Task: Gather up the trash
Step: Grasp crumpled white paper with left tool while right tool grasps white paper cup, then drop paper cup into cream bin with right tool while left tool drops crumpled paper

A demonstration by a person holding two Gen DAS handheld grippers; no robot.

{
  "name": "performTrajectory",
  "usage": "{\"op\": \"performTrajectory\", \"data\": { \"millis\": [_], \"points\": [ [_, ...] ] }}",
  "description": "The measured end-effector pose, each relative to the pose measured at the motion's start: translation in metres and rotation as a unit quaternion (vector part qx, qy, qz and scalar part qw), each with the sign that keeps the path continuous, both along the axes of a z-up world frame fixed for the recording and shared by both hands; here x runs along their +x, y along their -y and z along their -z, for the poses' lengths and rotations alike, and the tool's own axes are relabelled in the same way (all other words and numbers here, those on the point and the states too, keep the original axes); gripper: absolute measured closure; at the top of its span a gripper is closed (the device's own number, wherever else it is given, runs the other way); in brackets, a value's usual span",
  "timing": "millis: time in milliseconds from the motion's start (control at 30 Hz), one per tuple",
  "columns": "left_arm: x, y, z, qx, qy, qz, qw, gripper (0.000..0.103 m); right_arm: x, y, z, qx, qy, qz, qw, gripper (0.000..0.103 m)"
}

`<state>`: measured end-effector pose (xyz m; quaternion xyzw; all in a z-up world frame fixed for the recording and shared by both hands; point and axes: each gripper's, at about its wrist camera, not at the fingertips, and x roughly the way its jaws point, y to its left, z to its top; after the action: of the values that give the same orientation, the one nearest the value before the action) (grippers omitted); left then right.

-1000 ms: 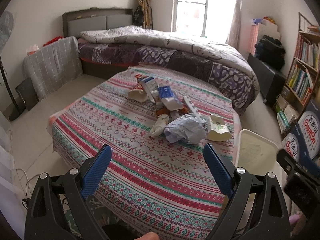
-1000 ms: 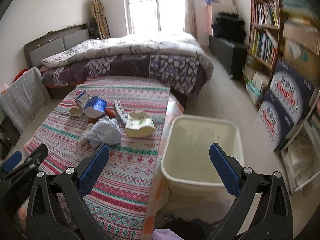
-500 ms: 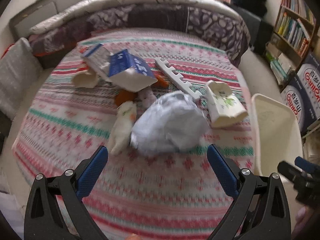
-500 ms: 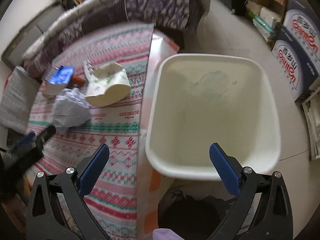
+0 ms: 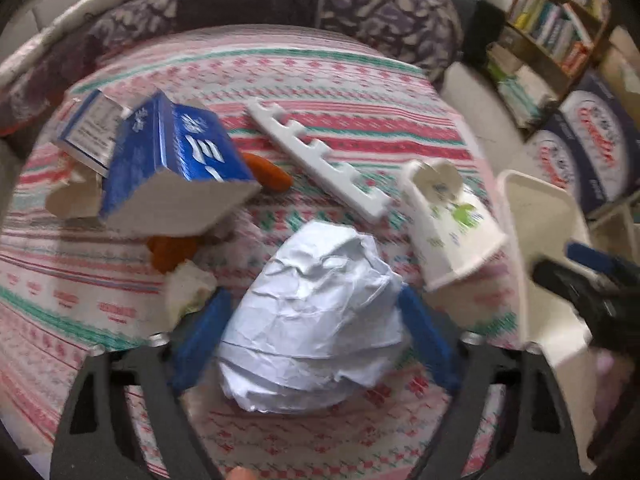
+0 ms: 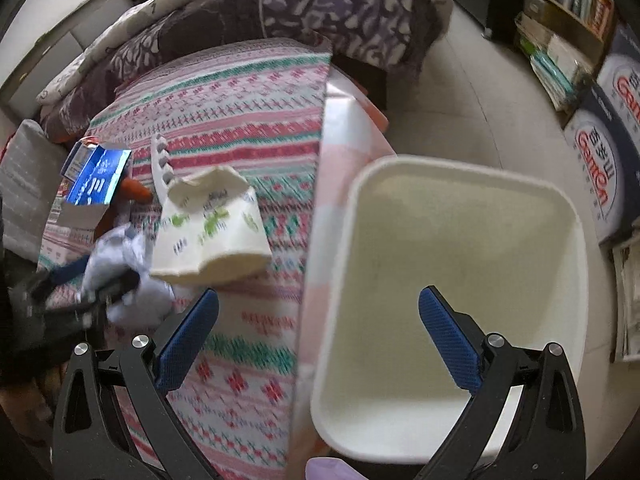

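The crumpled paper ball [image 5: 316,320] sits on the striped counter beside the white bin [image 6: 460,264] — squarely between the left gripper [image 5: 312,340] jaws, wide apart, flanking it. The right gripper [image 6: 320,340] gapes empty over the bin's rim.

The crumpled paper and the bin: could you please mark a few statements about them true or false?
1. The left claw has its fingers on either side of the crumpled white paper. True.
2. The cream bin already holds trash. False: it shows none.
3. The right claw grips the paper cup. False: it is open, over the bin's edge, and the cup lies on the cloth.
4. A blue carton lies beyond the paper. True.
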<state>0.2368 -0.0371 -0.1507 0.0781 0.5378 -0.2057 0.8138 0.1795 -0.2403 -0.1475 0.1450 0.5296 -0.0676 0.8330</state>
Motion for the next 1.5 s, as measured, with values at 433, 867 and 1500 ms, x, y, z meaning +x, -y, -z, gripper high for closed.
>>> {"op": "performTrajectory", "data": {
  "millis": [433, 867, 1500],
  "points": [
    [-0.034, -0.063, -0.027, -0.084, 0.0, -0.074, 0.9938, 0.055, 0.048, -0.041, -0.001, -0.024, -0.034, -0.044, 0.998, 0.007],
    [-0.046, -0.093, -0.06, -0.097, 0.021, -0.128, 0.9868, 0.055, 0.085, -0.071, 0.024, 0.0, -0.071, -0.081, 0.994, 0.007],
    [-0.111, -0.064, -0.069, -0.092, 0.079, -0.144, 0.982, 0.055, -0.004, -0.031, -0.034, 0.022, 0.061, -0.052, 0.997, 0.042]
  ]
}}
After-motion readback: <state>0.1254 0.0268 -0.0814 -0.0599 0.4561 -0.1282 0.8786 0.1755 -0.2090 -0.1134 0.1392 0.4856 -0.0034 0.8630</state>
